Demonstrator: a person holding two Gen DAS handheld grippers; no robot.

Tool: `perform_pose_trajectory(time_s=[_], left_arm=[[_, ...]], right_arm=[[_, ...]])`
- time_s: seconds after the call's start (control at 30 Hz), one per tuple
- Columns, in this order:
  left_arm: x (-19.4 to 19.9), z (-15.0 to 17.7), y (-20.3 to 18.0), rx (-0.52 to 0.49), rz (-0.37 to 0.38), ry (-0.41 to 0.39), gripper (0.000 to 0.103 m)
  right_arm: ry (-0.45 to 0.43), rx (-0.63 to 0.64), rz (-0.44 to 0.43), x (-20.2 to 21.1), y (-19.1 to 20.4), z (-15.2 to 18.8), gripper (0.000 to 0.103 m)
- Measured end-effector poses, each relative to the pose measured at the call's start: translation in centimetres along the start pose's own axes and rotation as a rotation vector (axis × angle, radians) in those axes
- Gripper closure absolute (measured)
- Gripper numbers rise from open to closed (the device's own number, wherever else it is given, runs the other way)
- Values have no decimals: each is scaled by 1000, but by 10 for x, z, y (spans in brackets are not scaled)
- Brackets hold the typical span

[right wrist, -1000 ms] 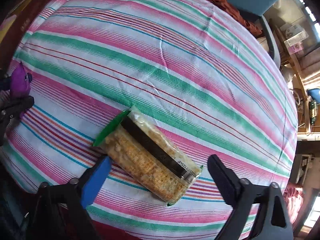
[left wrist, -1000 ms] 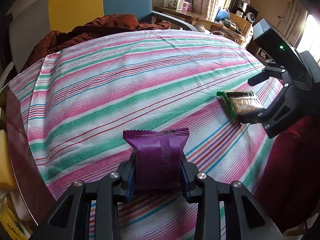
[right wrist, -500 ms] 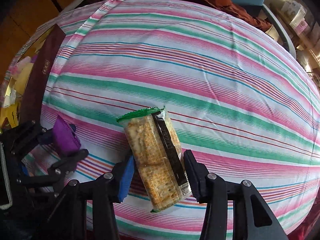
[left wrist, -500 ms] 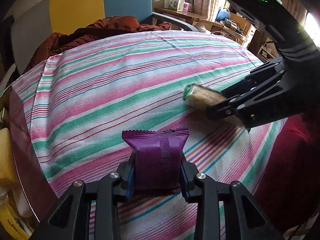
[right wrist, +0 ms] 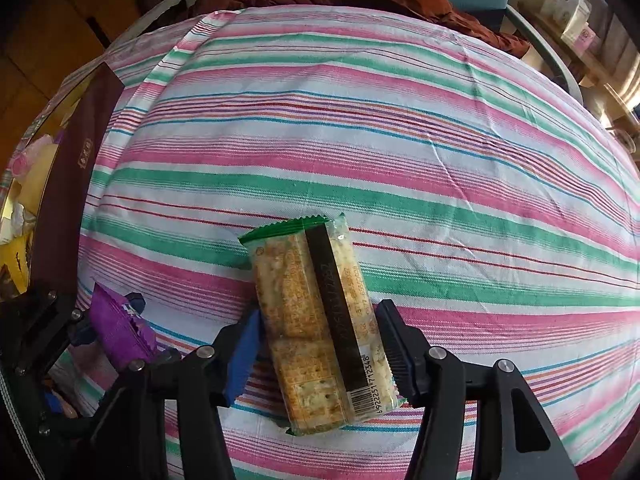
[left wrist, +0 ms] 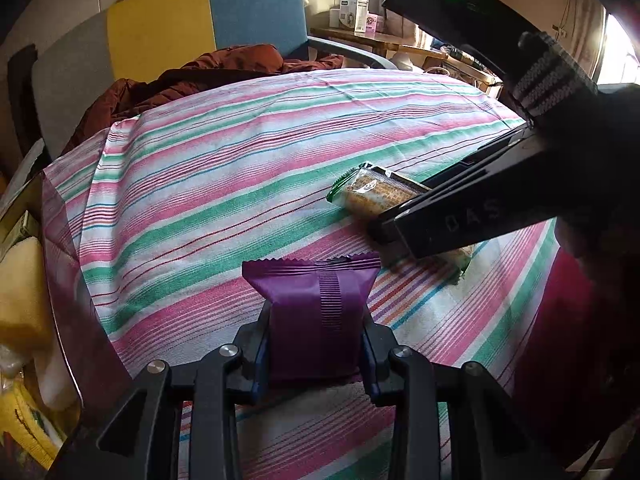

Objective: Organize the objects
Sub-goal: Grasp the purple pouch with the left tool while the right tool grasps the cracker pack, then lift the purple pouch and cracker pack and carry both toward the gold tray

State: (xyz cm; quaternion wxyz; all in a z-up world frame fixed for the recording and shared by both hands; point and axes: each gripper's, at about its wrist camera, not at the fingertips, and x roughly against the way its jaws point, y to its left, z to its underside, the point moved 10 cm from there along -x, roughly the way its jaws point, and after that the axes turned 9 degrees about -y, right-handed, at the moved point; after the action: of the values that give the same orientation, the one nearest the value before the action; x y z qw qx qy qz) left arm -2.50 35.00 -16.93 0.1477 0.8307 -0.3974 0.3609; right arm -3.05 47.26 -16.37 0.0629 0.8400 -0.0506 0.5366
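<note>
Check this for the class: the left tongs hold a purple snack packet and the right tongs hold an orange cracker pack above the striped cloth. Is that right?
One detail is wrong. The cracker pack in the right tongs is clear with green ends, not orange, as the right wrist view shows. The left tongs do hold the purple snack packet above the striped cloth.

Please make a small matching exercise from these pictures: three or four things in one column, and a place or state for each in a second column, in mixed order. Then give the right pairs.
Things
1. purple packet
2. cracker pack
3. brown jacket
4. dark red box

Places or states
A. lies on the chair behind the table
B. held in the left gripper
C. stands at the left edge of the striped cloth
D. held in the right gripper

Pairs: 1-B, 2-D, 3-A, 4-C
</note>
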Motion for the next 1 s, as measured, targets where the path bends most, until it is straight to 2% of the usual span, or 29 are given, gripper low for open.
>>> perform_pose_trajectory(time_s=[0.3, 0.53, 0.77, 0.93, 0.97, 1.0], left_arm=[[1, 2, 0, -15, -18, -10, 67], [4, 2, -2, -24, -25, -15, 67], [5, 1, -2, -31, -31, -8, 68], [6, 2, -2, -33, -36, -3, 68], [6, 3, -2, -35, -36, -2, 68], [6, 3, -2, -37, -37, -2, 68]], right_arm=[[-9, 7, 4, 3, -5, 2, 42], [-35, 14, 2, 7, -9, -4, 52], [-38, 12, 1, 6, -17, -6, 52], [-33, 14, -1, 14, -1, 7, 50], [-31, 12, -6, 17, 7, 8, 46], [-30, 13, -6, 6, 19, 2, 46]])
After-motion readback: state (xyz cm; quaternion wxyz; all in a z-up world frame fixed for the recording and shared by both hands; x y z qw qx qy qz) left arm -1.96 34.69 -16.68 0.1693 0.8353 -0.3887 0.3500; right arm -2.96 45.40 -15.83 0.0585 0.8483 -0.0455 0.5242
